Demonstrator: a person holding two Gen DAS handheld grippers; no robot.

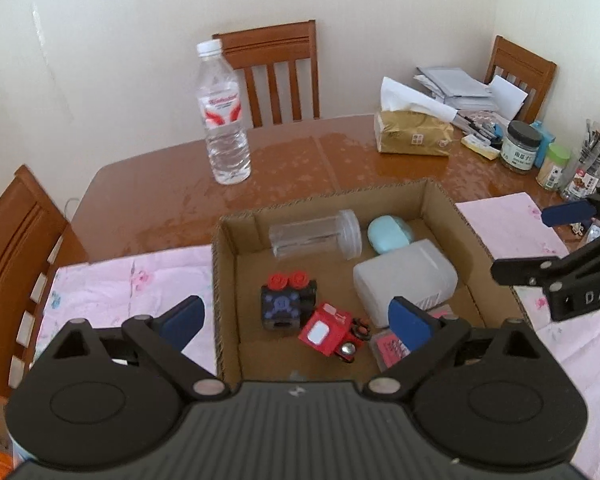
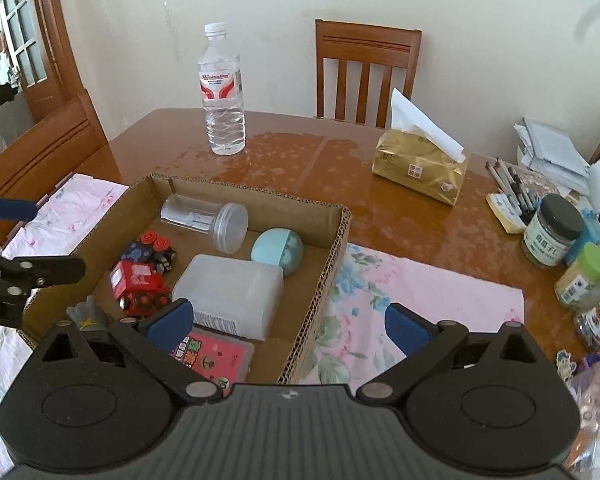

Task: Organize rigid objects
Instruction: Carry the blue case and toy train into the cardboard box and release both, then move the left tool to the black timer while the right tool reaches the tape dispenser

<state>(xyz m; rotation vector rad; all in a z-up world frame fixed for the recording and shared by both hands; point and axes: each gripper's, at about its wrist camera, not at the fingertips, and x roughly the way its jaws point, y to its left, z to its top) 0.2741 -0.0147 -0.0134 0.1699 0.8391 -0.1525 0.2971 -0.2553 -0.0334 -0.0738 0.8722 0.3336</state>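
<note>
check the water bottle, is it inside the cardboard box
No, the water bottle stands upright on the bare table, beyond the cardboard box.

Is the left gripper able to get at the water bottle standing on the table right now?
Probably yes. The left gripper is open and empty, and the water bottle stands upright alone on bare table beyond the cardboard box. It would have to pass over or around the box's far-left corner; nothing else blocks it.

Glossy brown wooden table (image 2: 340, 168). Directly on it: upright water bottle (image 2: 221, 92) near the far edge; gold tissue pack (image 2: 420, 172); pink floral cloth (image 2: 420, 292) under an open cardboard box (image 2: 332, 256); jars (image 2: 552, 232), pens (image 2: 512, 188) and stacked papers (image 2: 556, 152) crowd the right end.
</note>
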